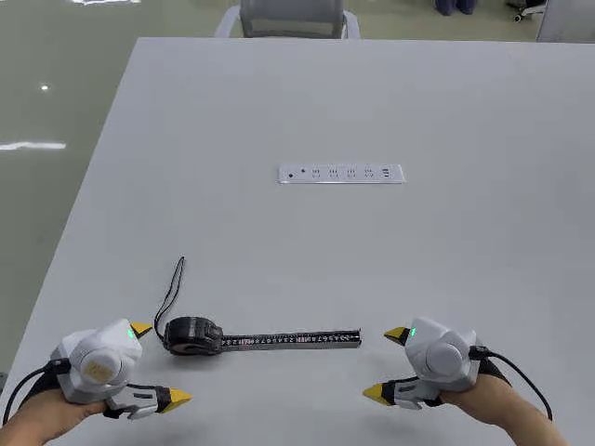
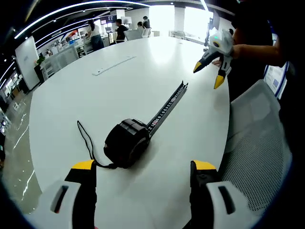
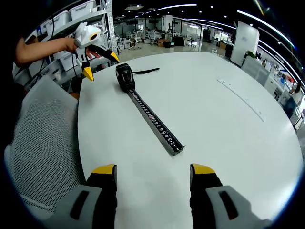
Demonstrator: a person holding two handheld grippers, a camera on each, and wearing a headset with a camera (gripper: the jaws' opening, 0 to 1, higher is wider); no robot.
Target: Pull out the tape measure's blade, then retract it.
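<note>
- We hold our left claw (image 1: 160, 362) spread and empty, just beside the tape measure (image 1: 192, 335).
- Our right claw (image 1: 385, 363) is spread too, near the tip of the blade (image 1: 293, 340).
- The tape measure lies on the bench (image 1: 390, 269), blade extended flat.

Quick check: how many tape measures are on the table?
1: the tape measure lies near the front edge beside the left gripper, its blade out toward the right gripper.
</note>
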